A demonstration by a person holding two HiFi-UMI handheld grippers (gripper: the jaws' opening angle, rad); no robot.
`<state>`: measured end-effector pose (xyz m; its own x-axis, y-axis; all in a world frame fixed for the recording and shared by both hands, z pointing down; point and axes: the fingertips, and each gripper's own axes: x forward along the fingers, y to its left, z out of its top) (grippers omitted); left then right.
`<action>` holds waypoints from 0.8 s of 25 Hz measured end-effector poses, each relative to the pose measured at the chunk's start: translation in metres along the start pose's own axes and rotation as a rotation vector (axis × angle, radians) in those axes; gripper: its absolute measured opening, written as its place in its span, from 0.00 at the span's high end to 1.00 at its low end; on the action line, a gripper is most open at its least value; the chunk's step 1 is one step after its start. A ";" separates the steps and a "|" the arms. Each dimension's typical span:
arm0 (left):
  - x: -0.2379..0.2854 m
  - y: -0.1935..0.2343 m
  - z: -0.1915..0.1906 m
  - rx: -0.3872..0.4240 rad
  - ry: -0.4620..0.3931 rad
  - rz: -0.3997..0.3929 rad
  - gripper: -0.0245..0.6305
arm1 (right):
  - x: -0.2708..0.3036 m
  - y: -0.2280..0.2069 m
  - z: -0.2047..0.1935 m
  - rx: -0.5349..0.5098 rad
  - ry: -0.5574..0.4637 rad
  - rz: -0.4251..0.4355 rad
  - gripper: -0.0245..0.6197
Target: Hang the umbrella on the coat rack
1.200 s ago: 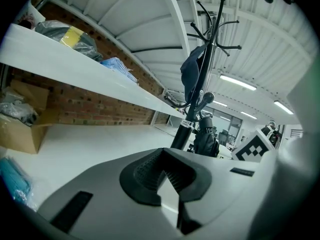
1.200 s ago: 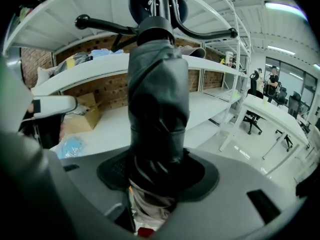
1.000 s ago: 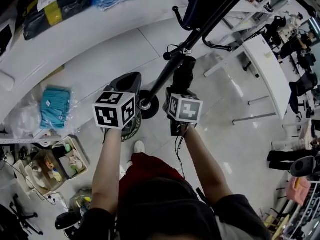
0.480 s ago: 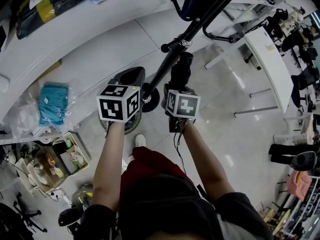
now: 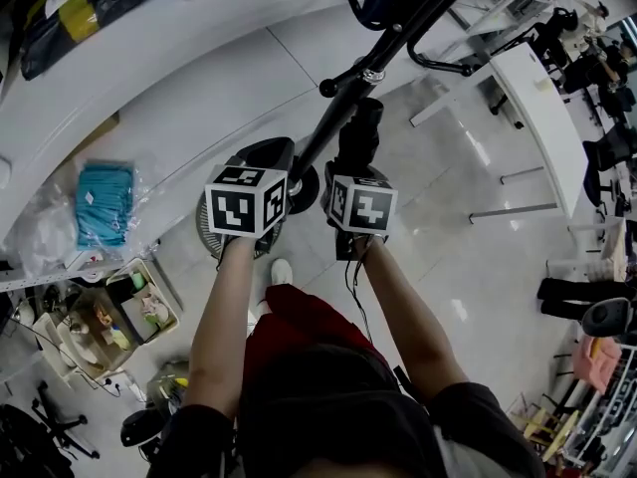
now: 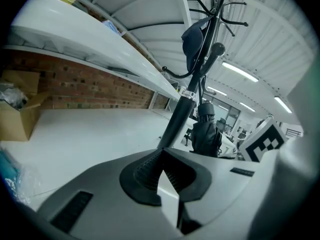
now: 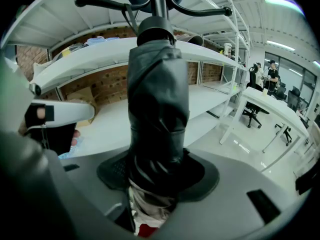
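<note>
Head view, right claw [image 5: 356, 172]: clamped on the lower end of a folded black umbrella [image 5: 360, 132], which stands up out of it.
Head view, umbrella: just beside the black pole of the coat rack [image 5: 343, 108], below its curved hooks.
Head view, left claw [image 5: 264, 157]: on the other side of the pole, level with the right one, carrying nothing.
Head view, surroundings: white shelves [image 5: 149, 78] at upper left, a white desk [image 5: 542, 118] at right.
Left gripper view, left claw [image 6: 161, 159]: jaws drawn together with the tips meeting, nothing between them.
Left gripper view, ahead: the rack's pole rises at a slant just past the tips, and the umbrella stands to its right.
Right gripper view, right claw [image 7: 156, 176]: jaws closed tight on the umbrella, its folded cloth bunched between the pads.
Right gripper view, umbrella's top: close under the rack's lower hooks.
</note>
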<state>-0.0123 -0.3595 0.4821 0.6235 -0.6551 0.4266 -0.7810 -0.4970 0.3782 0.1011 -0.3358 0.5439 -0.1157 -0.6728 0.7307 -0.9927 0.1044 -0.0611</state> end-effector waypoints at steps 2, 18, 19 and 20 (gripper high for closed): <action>0.004 0.001 -0.008 -0.009 0.024 -0.002 0.95 | 0.001 0.001 -0.001 -0.002 0.000 -0.001 0.62; 0.018 0.006 -0.030 -0.013 0.086 0.000 0.95 | 0.016 0.013 0.004 -0.002 -0.042 -0.008 0.62; 0.018 0.007 -0.030 -0.014 0.087 0.002 0.95 | 0.017 0.013 0.005 0.000 -0.047 -0.008 0.62; 0.019 0.007 -0.030 -0.015 0.087 0.003 0.95 | 0.019 0.013 0.006 0.003 -0.053 -0.007 0.62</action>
<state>-0.0053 -0.3579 0.5177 0.6225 -0.6042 0.4975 -0.7826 -0.4859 0.3891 0.0861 -0.3515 0.5532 -0.1103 -0.7110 0.6944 -0.9935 0.0976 -0.0578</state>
